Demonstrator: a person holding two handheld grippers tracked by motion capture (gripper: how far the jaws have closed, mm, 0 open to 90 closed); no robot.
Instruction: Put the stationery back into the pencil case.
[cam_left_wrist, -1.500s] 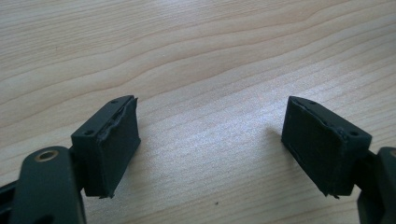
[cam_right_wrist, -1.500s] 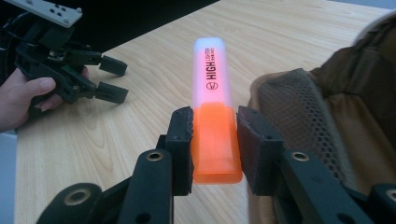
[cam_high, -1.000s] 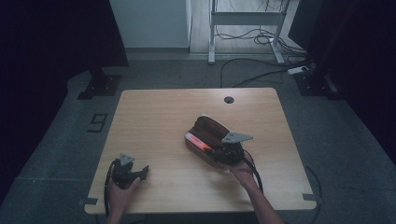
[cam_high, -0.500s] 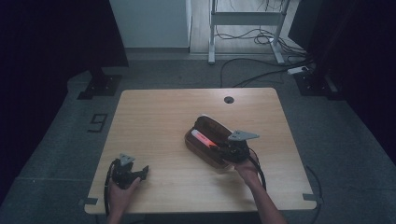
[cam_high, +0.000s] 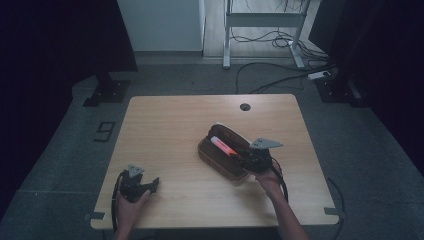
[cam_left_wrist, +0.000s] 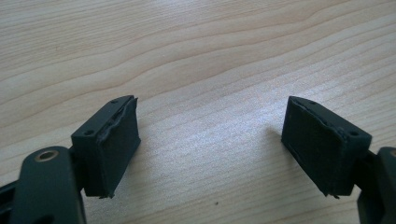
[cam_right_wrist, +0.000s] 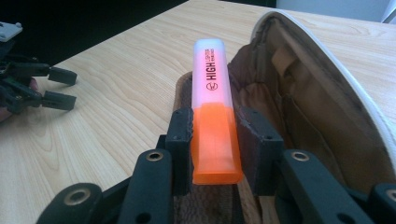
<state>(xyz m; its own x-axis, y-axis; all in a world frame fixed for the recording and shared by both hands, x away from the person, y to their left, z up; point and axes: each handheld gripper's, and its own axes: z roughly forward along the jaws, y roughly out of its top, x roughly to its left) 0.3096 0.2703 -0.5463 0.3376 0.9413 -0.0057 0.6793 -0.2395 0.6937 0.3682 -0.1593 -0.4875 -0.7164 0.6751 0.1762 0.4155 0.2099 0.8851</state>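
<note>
Pale wood tabletop (cam_high: 165, 130), grain running lengthwise, with a round cable hole (cam_high: 245, 107) near its far edge. Grey carpet floor (cam_high: 380, 165) around it. Beyond: a white metal frame (cam_high: 263, 20), loose cables (cam_high: 270, 80), and a power strip (cam_high: 318, 75).

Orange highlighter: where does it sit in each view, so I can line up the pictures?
High view: the orange highlighter lies slantwise over the open brown pencil case, right of the table's middle, at the right gripper.
Left gripper view: open jaws over bare wooden table; no highlighter here.
Right gripper view: centre, the highlighter clamped between the jaws, cap pointing away.
Shared landmark: the pale wood tabletop.
</note>
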